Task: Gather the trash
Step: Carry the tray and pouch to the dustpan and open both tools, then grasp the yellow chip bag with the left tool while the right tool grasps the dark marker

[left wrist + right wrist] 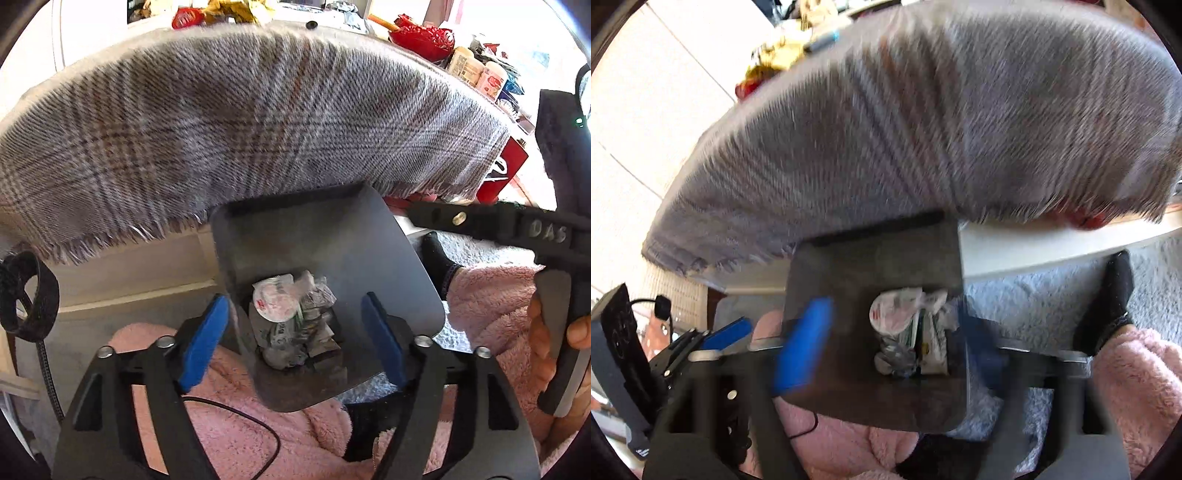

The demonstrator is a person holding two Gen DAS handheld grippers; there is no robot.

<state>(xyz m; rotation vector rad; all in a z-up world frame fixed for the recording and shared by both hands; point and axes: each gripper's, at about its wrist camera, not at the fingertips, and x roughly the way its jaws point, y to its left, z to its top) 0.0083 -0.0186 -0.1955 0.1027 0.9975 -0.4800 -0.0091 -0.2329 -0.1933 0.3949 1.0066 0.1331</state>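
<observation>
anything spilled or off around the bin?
No spill visible: the crumpled wrappers sit inside the grey bin. One oddity: the plaid cloth overhangs the table edge, its frayed fringe covering the bin's far rim.

Bin [325, 236] mouth open from above, w/ crumpled trash [295, 317] only at the bottom. Fringed plaid cloth [236, 122] hangs off the surface edge right over the bin's far rim, blocking approach there. Pink fleece legs [258, 424] crowd the near side; socked foot [1115, 291] sits to the right on the carpet.
</observation>
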